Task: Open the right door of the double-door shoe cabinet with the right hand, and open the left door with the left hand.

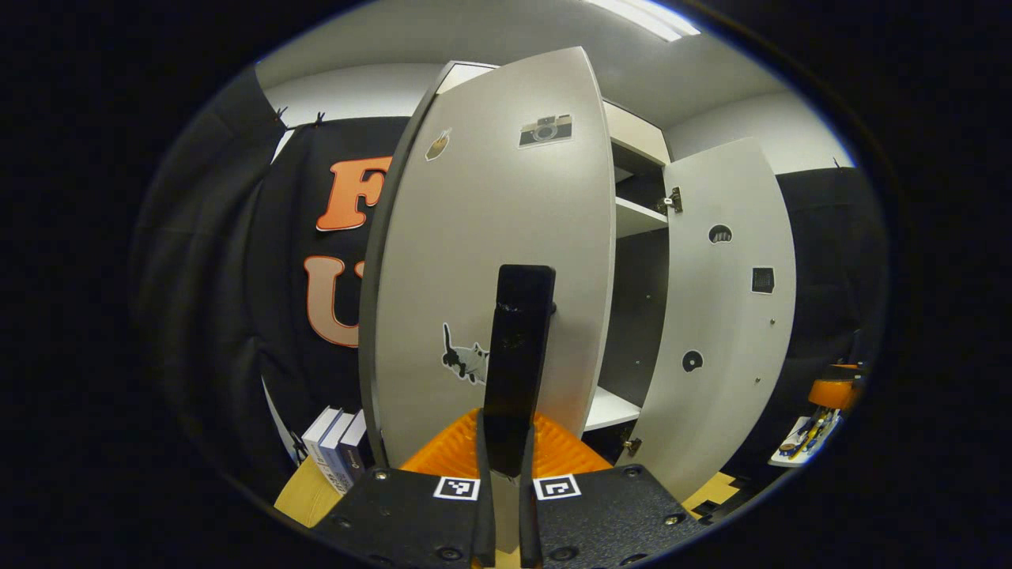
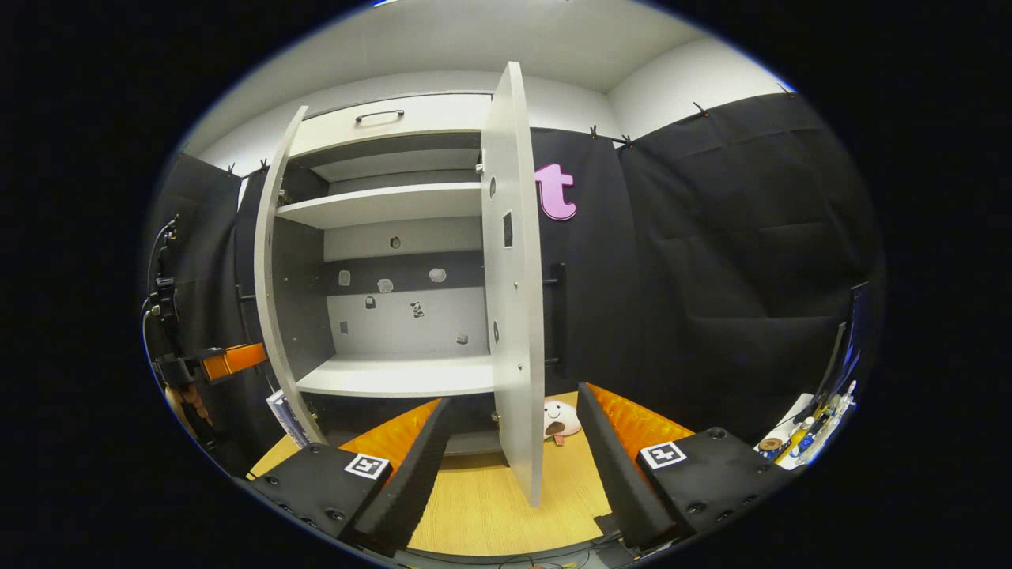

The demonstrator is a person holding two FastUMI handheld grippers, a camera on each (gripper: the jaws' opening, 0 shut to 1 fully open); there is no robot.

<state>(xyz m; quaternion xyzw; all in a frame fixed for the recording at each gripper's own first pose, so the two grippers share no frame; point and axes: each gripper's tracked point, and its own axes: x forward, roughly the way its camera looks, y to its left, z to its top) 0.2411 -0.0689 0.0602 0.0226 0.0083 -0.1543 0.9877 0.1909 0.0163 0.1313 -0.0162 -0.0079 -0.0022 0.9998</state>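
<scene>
Shoe cabinet (image 2: 395, 237) stands upright on the wooden desk (image 2: 482, 498), a tall pale-grey box of smooth board with both doors swung out. No readable writing shows on it; the stickers are pictures only. In the left gripper view the left door (image 1: 490, 237) fills the middle, its long axis vertical and its outer face turned toward the camera, carrying a camera sticker (image 1: 545, 130) near the top, a small sticker (image 1: 437, 145) at the upper left and a cartoon animal sticker (image 1: 465, 359) low down. The left tongs (image 1: 506, 474) are clenched on the door's black bar handle (image 1: 518, 356), which rises straight up between the two fingers. Beyond the door's edge the right door (image 1: 723, 316) stands wide open, its inner face showing round hinge cut-outs and a small dark square.

In the right gripper view the right door (image 2: 514, 276) is seen nearly edge-on, vertical, with its black handle (image 2: 557, 316) on the far face. The right tongs (image 2: 514, 466) are released and spread wide, one ribbed finger on either side of the door's lower edge, not touching it. Inside, flat shelves (image 2: 387, 207) run level, and small stickers dot the back panel. A round white toy (image 2: 560, 419) lies on the desk beside the door's foot. Books (image 1: 336, 446) stand by the cabinet's left side.
</scene>
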